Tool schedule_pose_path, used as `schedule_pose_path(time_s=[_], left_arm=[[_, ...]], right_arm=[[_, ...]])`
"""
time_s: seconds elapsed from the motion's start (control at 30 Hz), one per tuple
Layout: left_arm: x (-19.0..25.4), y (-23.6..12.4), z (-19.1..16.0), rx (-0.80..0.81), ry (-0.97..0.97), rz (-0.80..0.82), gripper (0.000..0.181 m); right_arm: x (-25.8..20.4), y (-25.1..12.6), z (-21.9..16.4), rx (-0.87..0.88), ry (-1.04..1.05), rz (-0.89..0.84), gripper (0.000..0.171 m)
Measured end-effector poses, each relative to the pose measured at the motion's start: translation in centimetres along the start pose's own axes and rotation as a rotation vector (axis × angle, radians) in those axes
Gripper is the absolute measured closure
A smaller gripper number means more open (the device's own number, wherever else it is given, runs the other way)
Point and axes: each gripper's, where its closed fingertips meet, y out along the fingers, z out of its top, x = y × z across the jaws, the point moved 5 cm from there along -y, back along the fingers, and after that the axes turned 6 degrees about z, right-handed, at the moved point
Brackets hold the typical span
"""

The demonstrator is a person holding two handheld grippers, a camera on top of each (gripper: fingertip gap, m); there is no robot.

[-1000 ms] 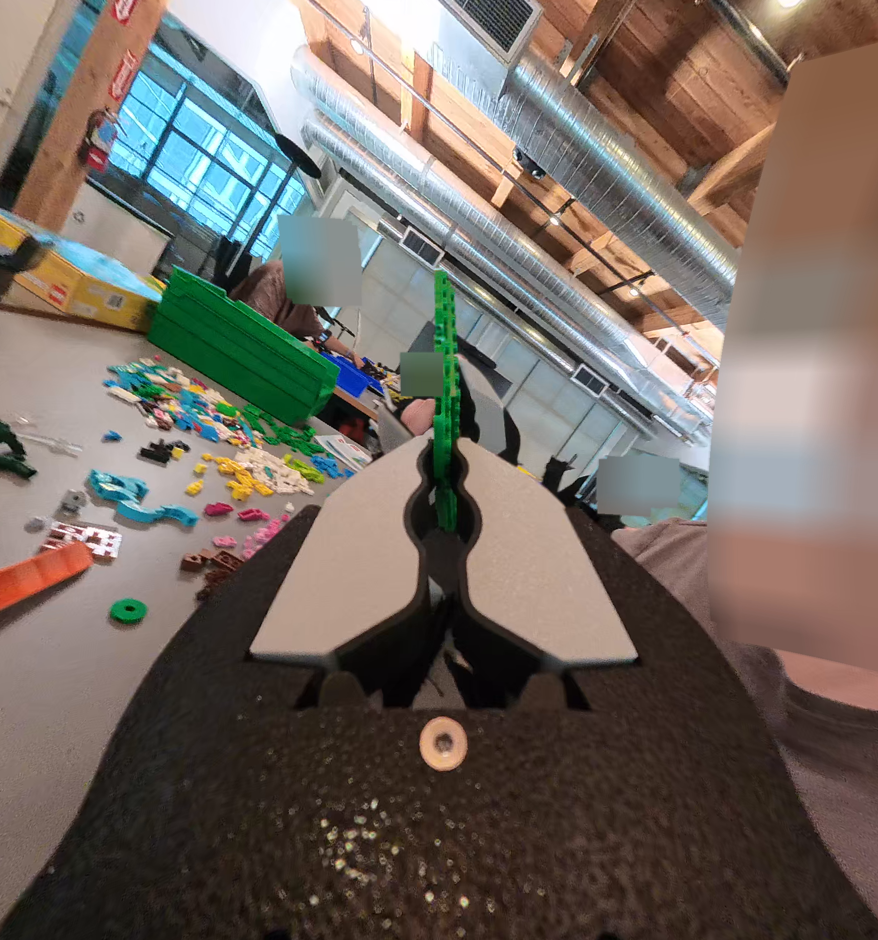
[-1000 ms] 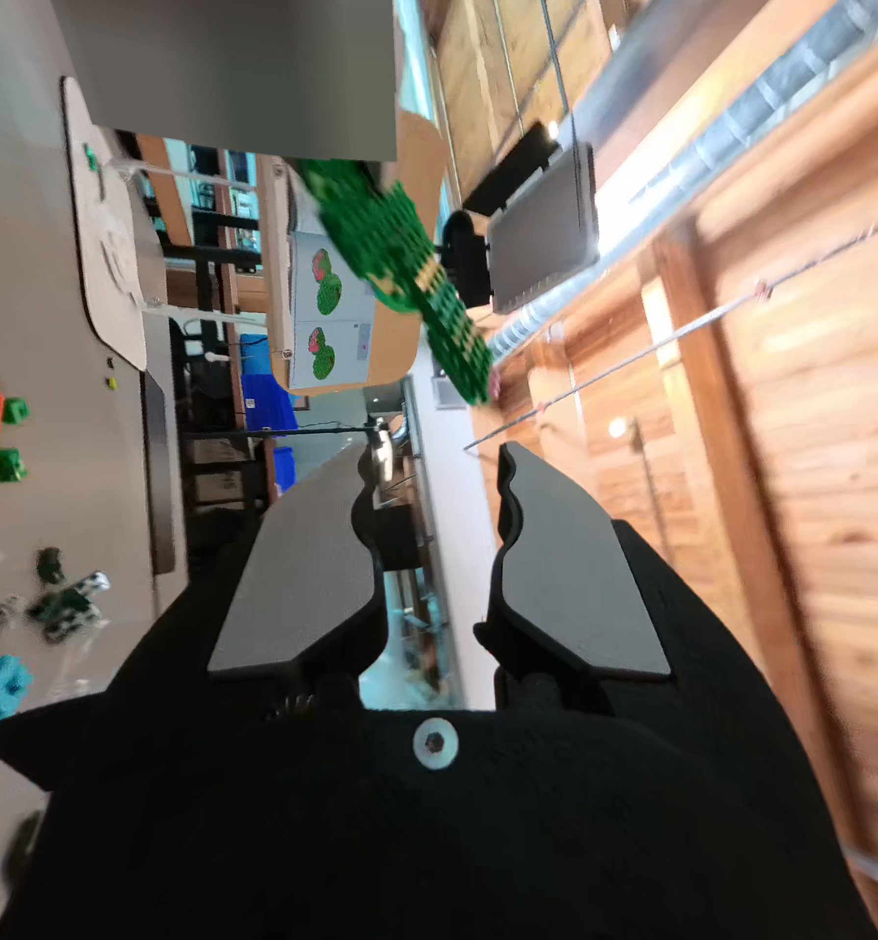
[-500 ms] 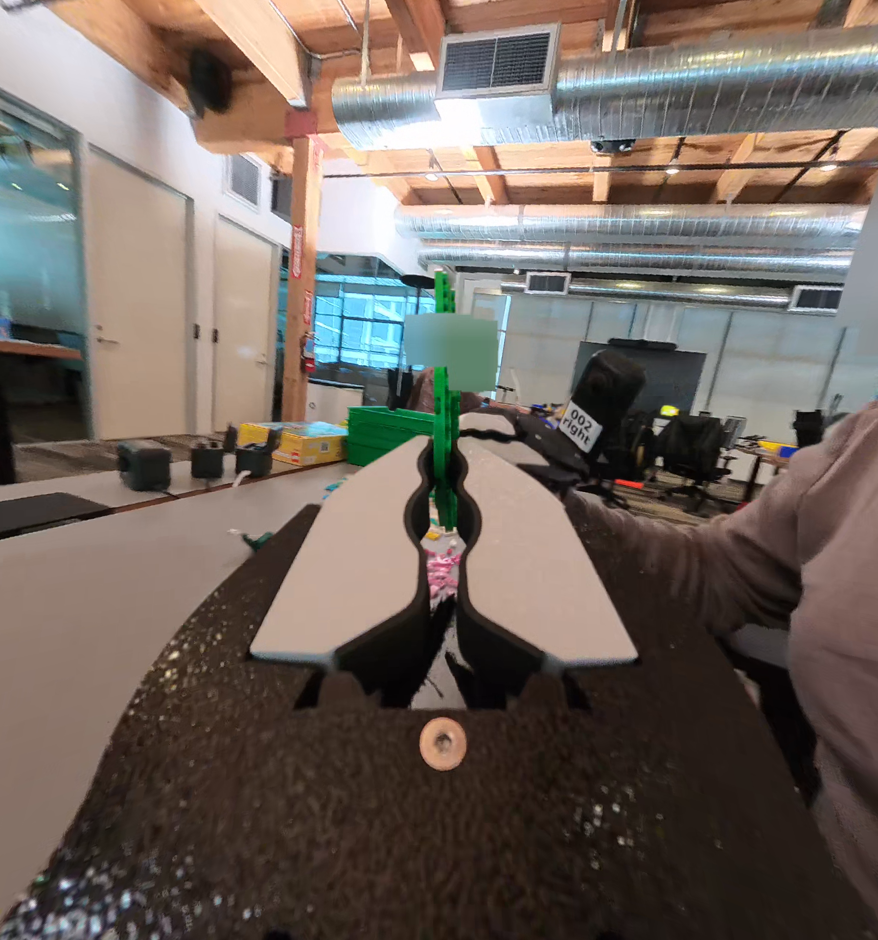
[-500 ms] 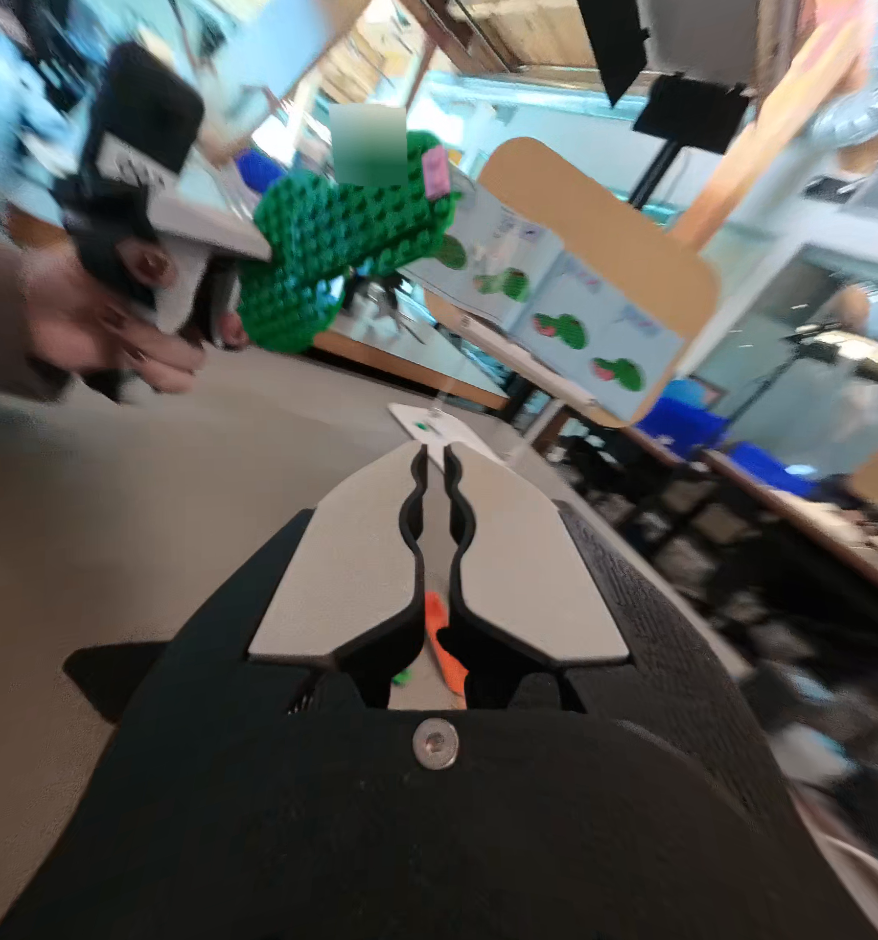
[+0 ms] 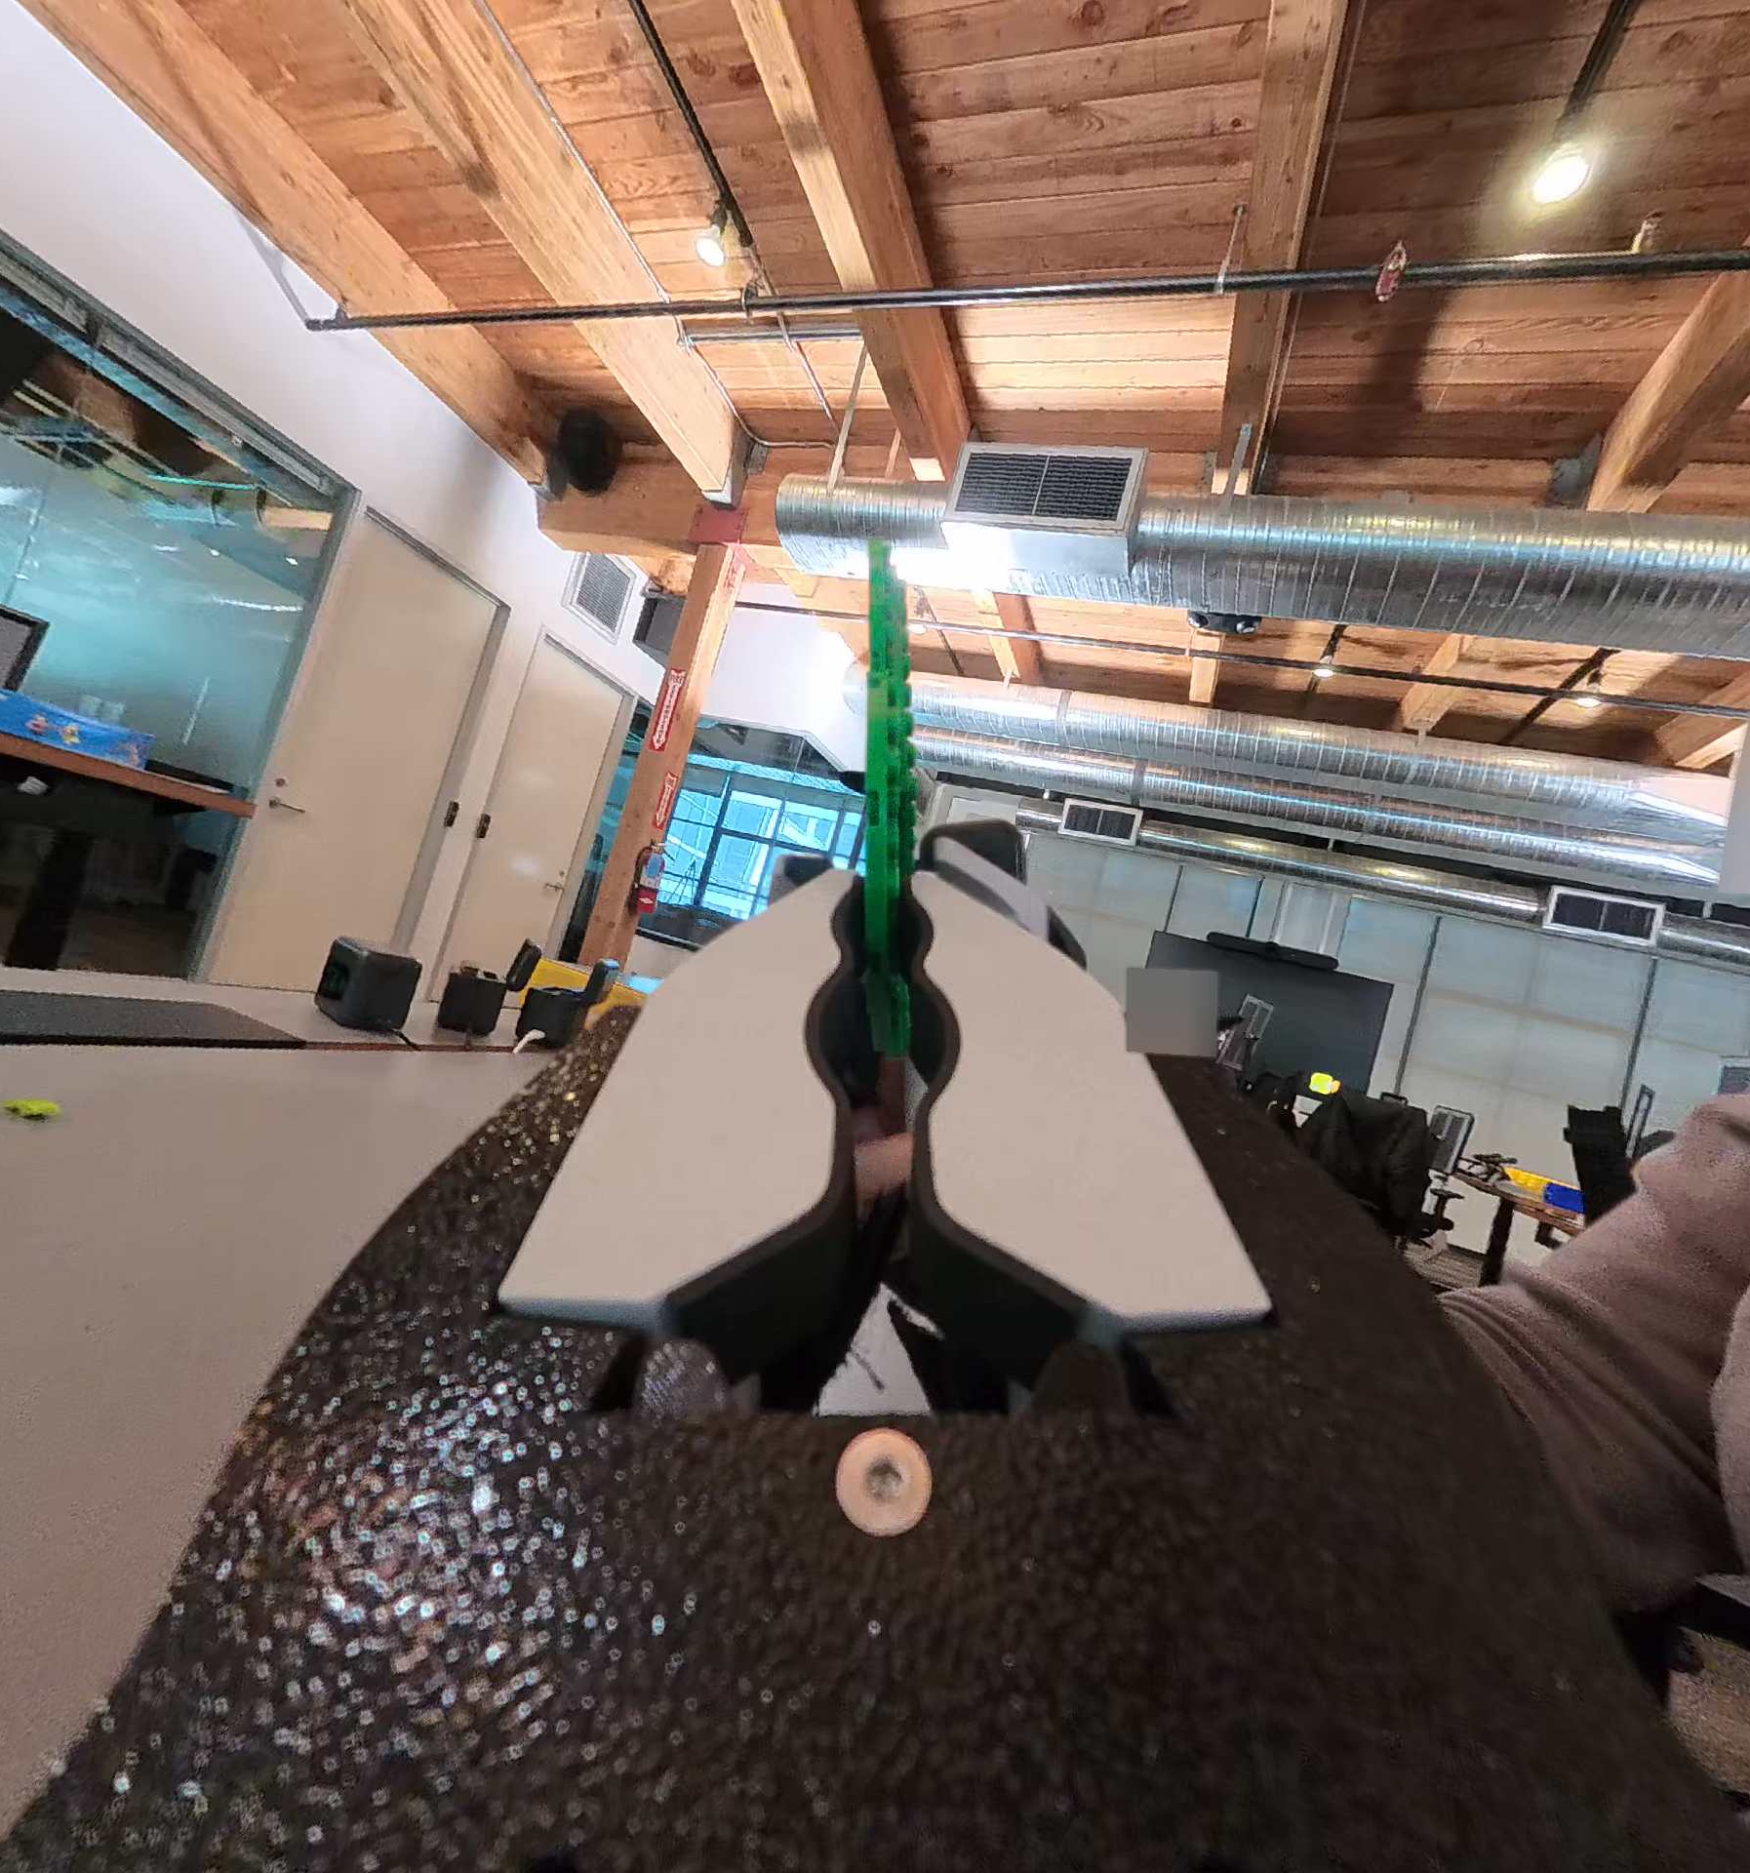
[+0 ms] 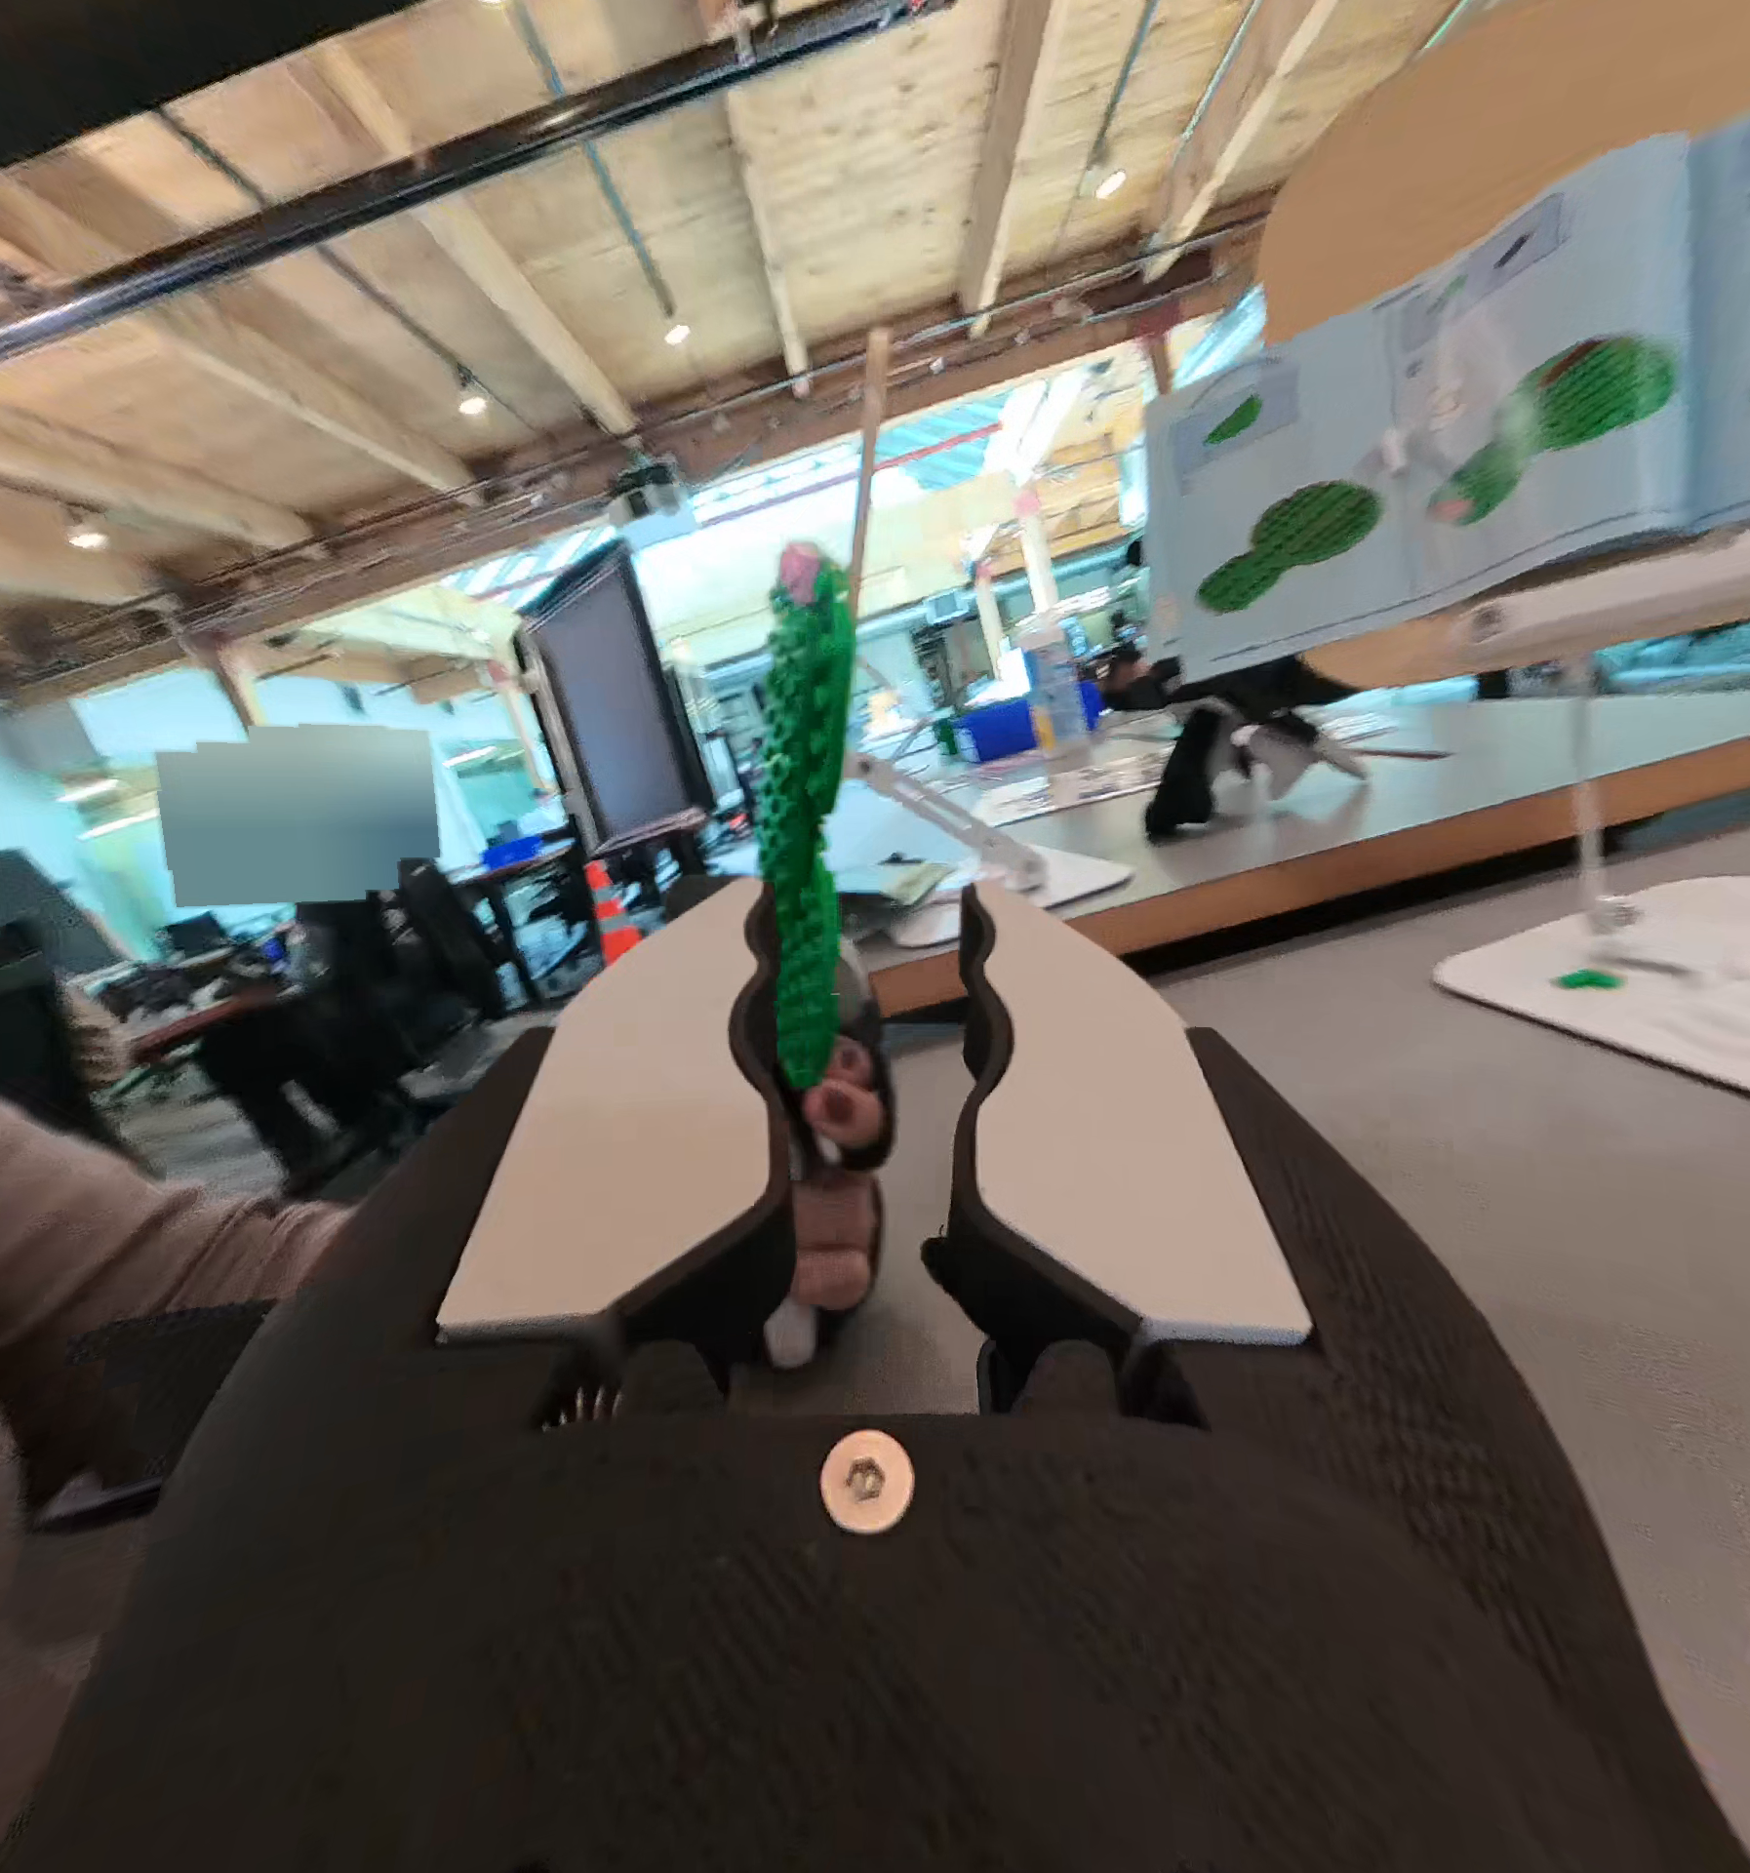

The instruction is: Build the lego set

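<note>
My left gripper [image 5: 886,892] is shut on a flat green Lego plate [image 5: 889,770], seen edge-on and standing upright above the grey table [image 5: 141,1267]. In the right wrist view the same green plate [image 6: 805,811] stands almost edge-on, with a small pink piece [image 6: 800,568] at its top. My right gripper [image 6: 861,897] is open, its fingers on either side of the plate's lower part. The plate is close to the left finger [image 6: 648,1115]; I cannot tell if it touches. The hand holding the left gripper shows behind the plate. The right gripper's fingertips [image 5: 982,862] show just beyond the left gripper's own.
An open instruction booklet [image 6: 1459,436] sits on a stand with a white base [image 6: 1661,973] at the right. Small green pieces [image 5: 30,1108] lie on the table at the left. Black chargers [image 5: 369,978] stand at its far edge. A sleeve [image 5: 1661,1267] is at the right. Some 5 centimetres of space lies between my two pairs of fingers.
My left gripper has tilted upward with the plate still in it. My right gripper has swung round to face the plate, closed in and opened around its lower part.
</note>
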Motion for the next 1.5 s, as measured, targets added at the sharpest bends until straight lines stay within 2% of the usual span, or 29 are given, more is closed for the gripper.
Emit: schedule_pose_path(time_s=[0.1, 0.23, 0.3, 0.4, 0.5, 0.57, 0.73, 0.87, 0.93, 1.0, 1.1, 1.27, 1.5], left_arm=[[0.1, 0.2, -0.2, -0.019, -0.015, -0.013, 0.176], [0.7, 0.6, -1.2, -0.116, 0.025, -0.028, 0.177], [1.0, 0.9, -1.8, -0.198, 0.074, -0.032, 0.177], [1.9, 1.2, -2.3, -0.298, 0.171, -0.056, 0.177], [2.8, 1.6, -2.0, -0.33, 0.236, -0.097, 0.177], [3.2, 1.8, -1.8, -0.355, 0.289, -0.105, 0.177], [6.3, 2.1, -0.3, -0.364, 0.432, -0.216, 0.174], [8.4, 2.5, 0.6, -0.452, 0.878, -0.156, 0.139], [9.3, 2.5, 0.5, -0.497, 1.121, -0.139, 0.135], [10.1, 2.7, 0.1, -0.499, 1.293, -0.141, 0.14], [11.4, 3.2, -0.5, -0.456, 1.416, -0.174, 0.148], [13.0, 3.4, -0.6, -0.396, 1.421, -0.249, 0.162], [13.6, 3.1, -1.6, -0.451, 1.456, -0.338, 0.176]], right_arm=[[-0.7, 0.4, -1.3, -0.048, -0.003, 0.055, 0.138], [-1.4, -0.7, 0.0, 0.12, 0.068, 0.124, 0.138], [-1.3, -1.4, 0.8, 0.139, 0.059, 0.124, 0.14], [-1.8, -1.9, 0.7, 0.062, -0.008, 0.159, 0.149], [-2.2, -1.8, 0.1, -0.035, -0.082, 0.179, 0.148], [-3.1, -1.8, 0.1, -0.043, -0.131, 0.237, 0.162], [-7.1, -1.9, 1.3, -0.031, -0.473, 0.334, 0.164], [-10.7, -2.2, 2.2, -0.114, -0.875, 0.269, 0.164], [-11.7, -2.4, 2.1, -0.191, -1.046, 0.219, 0.164], [-12.8, -2.3, 1.8, -0.231, -1.166, 0.205, 0.164], [-14.4, -2.2, 1.3, -0.261, -1.29, 0.217, 0.165], [-15.5, -2.2, 1.0, -0.33, -1.404, 0.224, 0.164], [-16.2, -2.7, 0.6, -0.386, -1.424, 0.268, 0.164]])
